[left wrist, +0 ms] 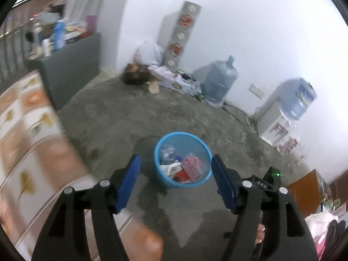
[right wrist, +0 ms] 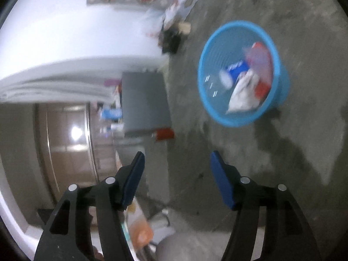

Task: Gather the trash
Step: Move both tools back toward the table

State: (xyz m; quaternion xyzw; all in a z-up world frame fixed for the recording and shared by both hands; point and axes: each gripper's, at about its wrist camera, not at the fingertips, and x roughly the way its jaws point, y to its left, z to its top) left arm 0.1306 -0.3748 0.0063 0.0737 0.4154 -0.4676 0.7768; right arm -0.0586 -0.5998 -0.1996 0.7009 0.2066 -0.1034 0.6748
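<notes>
Nearest the lens in the left wrist view, the left gripper (left wrist: 175, 169) is spread wide, its blue pads (left wrist: 128, 182) well apart with nothing between them. Framed in that gap, farther off on the concrete floor (left wrist: 121, 117), stands the blue mesh basket (left wrist: 162, 176), upright and away from the walls. It holds trash: a crumpled clear bottle (left wrist: 168, 153), a white wad (left wrist: 171, 167) and pink-and-red wrappers (left wrist: 191, 167) — the wrappers blur together, so their count cannot be told.

The right gripper (right wrist: 177, 168) is likewise released and carries nothing. Its view is rolled sideways and smeared by motion; the basket (right wrist: 208, 100) sits up and to the right, and inside it a blue-and-white packet (right wrist: 236, 67) shows beside the white wad (right wrist: 243, 95). A small red object (right wrist: 165, 133) lies on the floor at the foot of a grey cabinet (right wrist: 143, 102) (too blurred to identify).

Along the far wall in the left view stand a large water jug (left wrist: 219, 80) and a water dispenser (left wrist: 282, 113), with a dark cluttered heap (left wrist: 137, 76) in the corner. The patterned tablecloth (left wrist: 28, 126) at the left is cut off by the frame edge.
</notes>
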